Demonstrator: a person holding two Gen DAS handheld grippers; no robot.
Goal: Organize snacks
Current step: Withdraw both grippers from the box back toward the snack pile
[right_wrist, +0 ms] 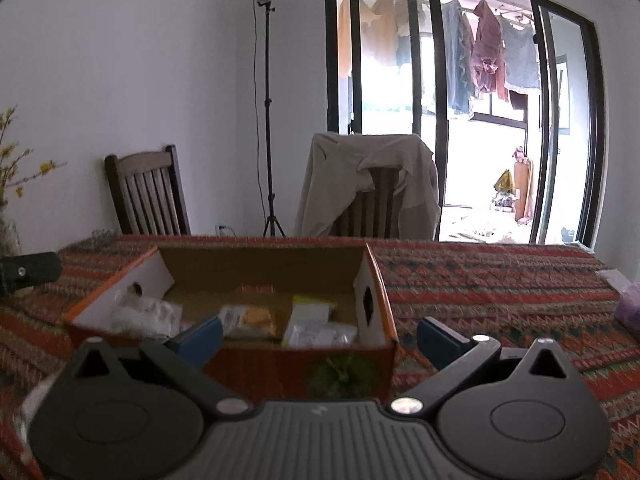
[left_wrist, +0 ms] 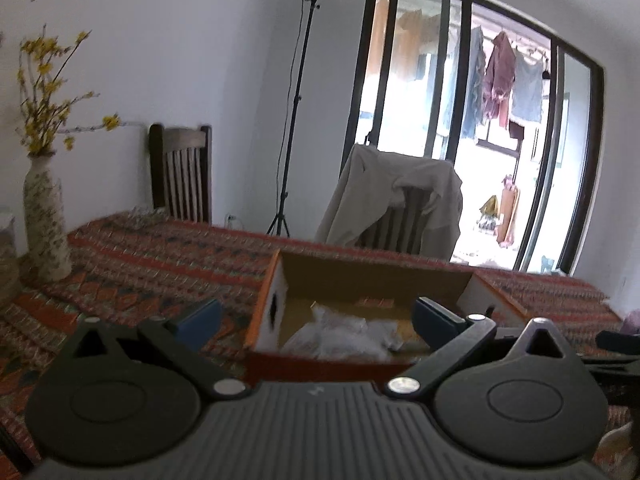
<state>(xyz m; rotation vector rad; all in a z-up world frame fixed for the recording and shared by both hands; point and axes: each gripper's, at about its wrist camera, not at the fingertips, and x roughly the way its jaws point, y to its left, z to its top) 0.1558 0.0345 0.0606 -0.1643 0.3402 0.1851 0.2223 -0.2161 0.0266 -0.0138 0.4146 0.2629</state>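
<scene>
While both tongs, left and right, are hanging spread and empty, the snacks are lying in the box on the worktop; possibly, through blur, slippery packets are risking a fumbled pinch.

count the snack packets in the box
3 show in the cardboard box: a clear packet at its left end, a yellow-orange packet in the middle, and a white packet at the right end. More may be hidden behind the near wall.
</scene>
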